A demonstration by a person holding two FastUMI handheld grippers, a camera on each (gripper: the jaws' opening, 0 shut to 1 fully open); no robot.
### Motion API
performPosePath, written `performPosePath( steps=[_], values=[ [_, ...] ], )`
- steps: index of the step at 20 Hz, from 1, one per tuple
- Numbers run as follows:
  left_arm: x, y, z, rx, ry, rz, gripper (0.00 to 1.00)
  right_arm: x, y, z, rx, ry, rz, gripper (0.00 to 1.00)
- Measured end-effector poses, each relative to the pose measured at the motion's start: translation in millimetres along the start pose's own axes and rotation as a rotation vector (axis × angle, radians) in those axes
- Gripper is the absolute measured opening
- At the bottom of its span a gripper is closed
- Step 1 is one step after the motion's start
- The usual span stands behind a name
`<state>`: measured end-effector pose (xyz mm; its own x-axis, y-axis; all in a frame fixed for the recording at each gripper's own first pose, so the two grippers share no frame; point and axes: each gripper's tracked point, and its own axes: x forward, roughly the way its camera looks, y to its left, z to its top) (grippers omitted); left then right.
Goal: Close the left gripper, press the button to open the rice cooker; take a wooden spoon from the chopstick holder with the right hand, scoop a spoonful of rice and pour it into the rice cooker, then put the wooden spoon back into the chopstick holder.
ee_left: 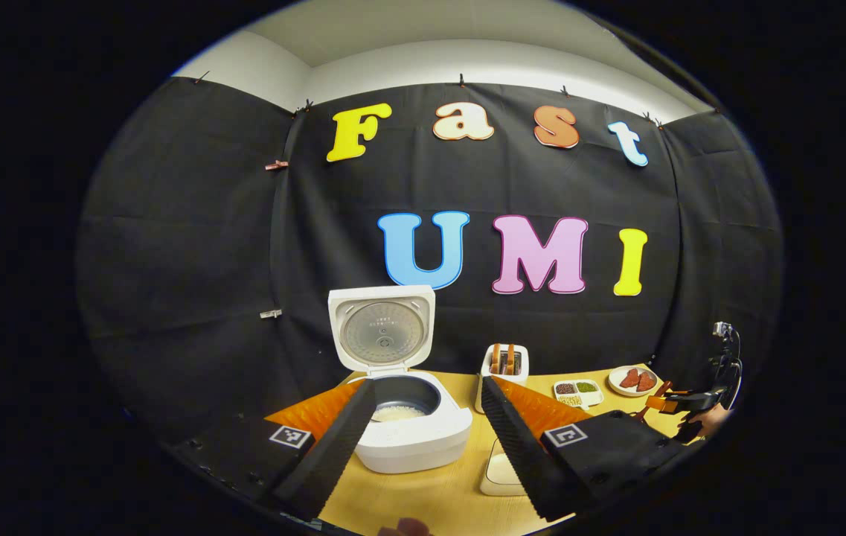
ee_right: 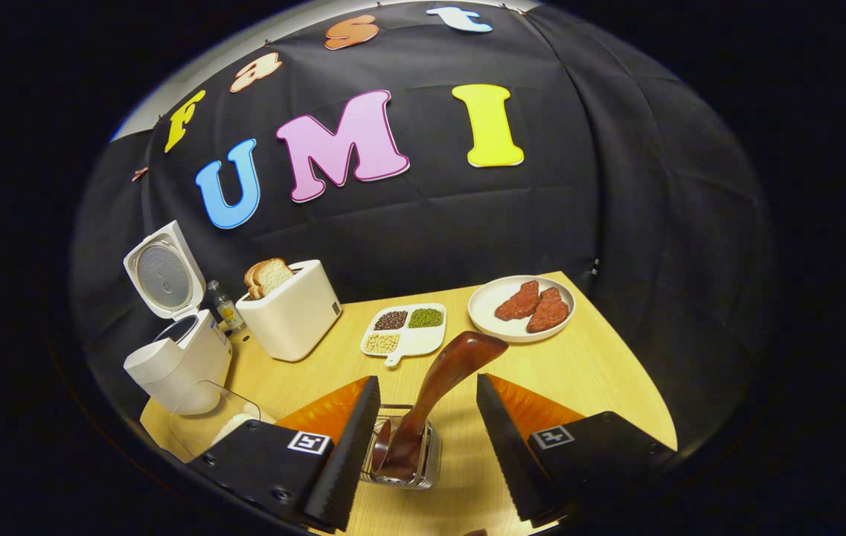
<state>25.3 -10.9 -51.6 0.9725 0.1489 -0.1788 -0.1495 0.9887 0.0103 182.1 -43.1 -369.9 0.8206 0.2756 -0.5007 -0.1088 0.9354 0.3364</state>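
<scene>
Wooden table (ee_left: 437, 499) lies under the left gripper (ee_left: 423, 435), and the fingers of this gripper stand apart with nothing between them. In the left gripper view the cooker (ee_left: 411, 432) sits just ahead, in the gap between the fingers, a little toward the left finger. Its lid (ee_left: 382, 327) stands upright and open, and rice (ee_left: 396, 412) shows in the inner pot. Ahead and slightly to the right stands the toaster (ee_left: 504, 365). Farther right are the grain tray (ee_left: 577, 392) and the plate (ee_left: 632, 380). At the far right the other gripper (ee_left: 679, 406) is visible near the table edge. Close to the right finger lies a pale container (ee_left: 501, 473), partly hidden by the finger.

In the right gripper view the right gripper (ee_right: 423, 439) is open, both fingers well apart. Between them stands the holder (ee_right: 404, 455), and the spoon (ee_right: 434, 394) stands in it, leaning to the right, with its broad end up. Neither finger touches the spoon. Ahead of the gripper are the grain tray (ee_right: 404, 329) and, to the right of it, the plate (ee_right: 521, 307) with two red pieces. To the left ahead stands the toaster (ee_right: 292, 309) with bread (ee_right: 268, 275) in it, and farther left the cooker (ee_right: 177, 357) with its lid (ee_right: 162, 272) up. A clear box (ee_right: 214, 420) with rice is near the left finger.
</scene>
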Motion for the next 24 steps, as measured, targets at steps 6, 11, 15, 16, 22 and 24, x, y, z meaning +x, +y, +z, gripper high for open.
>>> performPosePath(
  steps=[6,11,15,16,22,24],
  values=[
    [1,3,-4,0.013,0.011,0.040,0.98,23,7,-19,0.015,0.059,0.010,0.30],
    [3,-2,-1,0.020,0.005,0.033,0.98,10,30,-38,0.031,0.084,0.044,0.28],
    [0,4,0,0.020,0.009,0.033,0.98,11,28,-46,0.008,0.087,0.019,0.30],
    [-1,7,1,0.020,0.008,0.036,0.98,14,27,-44,0.016,0.097,0.015,0.30],
    [-13,29,-4,-0.001,0.004,0.059,0.97,7,34,-36,0.003,0.084,-0.014,0.14],
    [-18,37,-7,-0.009,-0.002,0.060,0.98,4,32,-21,0.019,0.052,-0.024,0.14]
  ],
)
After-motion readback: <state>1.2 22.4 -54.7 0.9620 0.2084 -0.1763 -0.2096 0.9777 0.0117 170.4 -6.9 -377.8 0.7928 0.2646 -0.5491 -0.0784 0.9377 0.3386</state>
